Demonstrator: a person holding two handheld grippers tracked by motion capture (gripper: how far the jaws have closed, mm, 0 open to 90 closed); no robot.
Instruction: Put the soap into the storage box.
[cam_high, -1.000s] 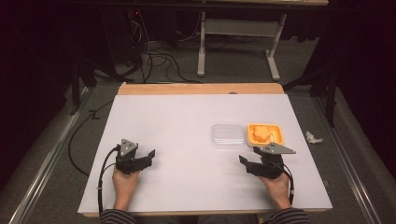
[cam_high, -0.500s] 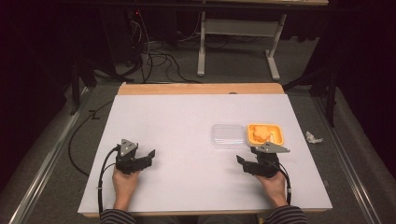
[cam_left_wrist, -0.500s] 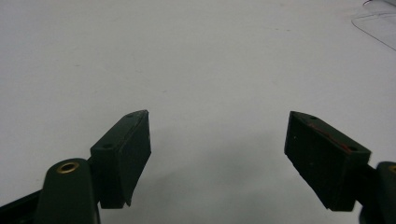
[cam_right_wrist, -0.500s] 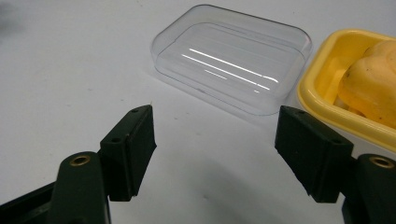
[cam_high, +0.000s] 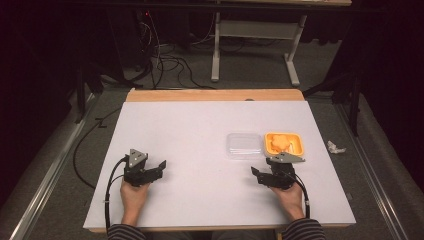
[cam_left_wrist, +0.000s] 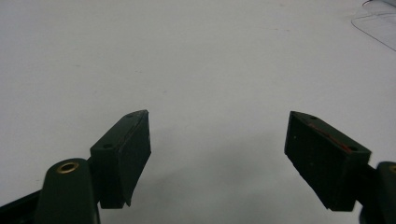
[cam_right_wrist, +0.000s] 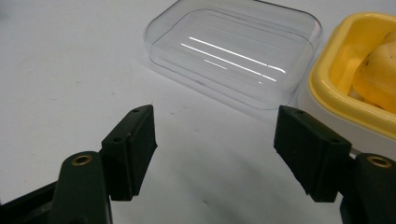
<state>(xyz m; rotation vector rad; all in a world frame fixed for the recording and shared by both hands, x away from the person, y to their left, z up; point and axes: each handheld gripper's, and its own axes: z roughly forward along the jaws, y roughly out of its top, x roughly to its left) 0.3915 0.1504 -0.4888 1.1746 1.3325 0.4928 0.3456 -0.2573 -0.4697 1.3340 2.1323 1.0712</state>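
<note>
We see the left gripper (cam_high: 159, 168) at the near left of the white tabletop (cam_high: 200, 130), its jaws spread wide with nothing between them. In the left gripper view (cam_left_wrist: 217, 144) the gap between the jaws frames bare white surface, and neither jaw touches anything but air above it. The right gripper (cam_high: 256, 175) sits at the near right, its jaws likewise wide apart and empty. In the right gripper view (cam_right_wrist: 215, 140) they open toward a clear plastic lid (cam_right_wrist: 233, 53) lying flat on the tabletop just beyond them, and the right-hand jaw stands just in front of the yellow container (cam_right_wrist: 348, 88).

In the high view the clear plastic lid (cam_high: 244, 145) lies right of centre, with the yellow container (cam_high: 284, 143) immediately to its right, the two touching or nearly so. Both lie just beyond the right gripper.

Compared with a second ago, the right gripper has shifted slightly to the left, so its jaws now sit more below the lid than below the container. The left gripper, the lid and the container lie where they did.

The container's contents show as pale yellow-orange lumps; we cannot tell what they are. In the right gripper view the container is cut off at the right edge. In the left gripper view a corner of the lid (cam_left_wrist: 378, 25) shows at the far right, cut off by the frame. A small crumpled white scrap (cam_high: 336, 147) lies on the floor off the right edge of the tabletop, too small to identify.
</note>
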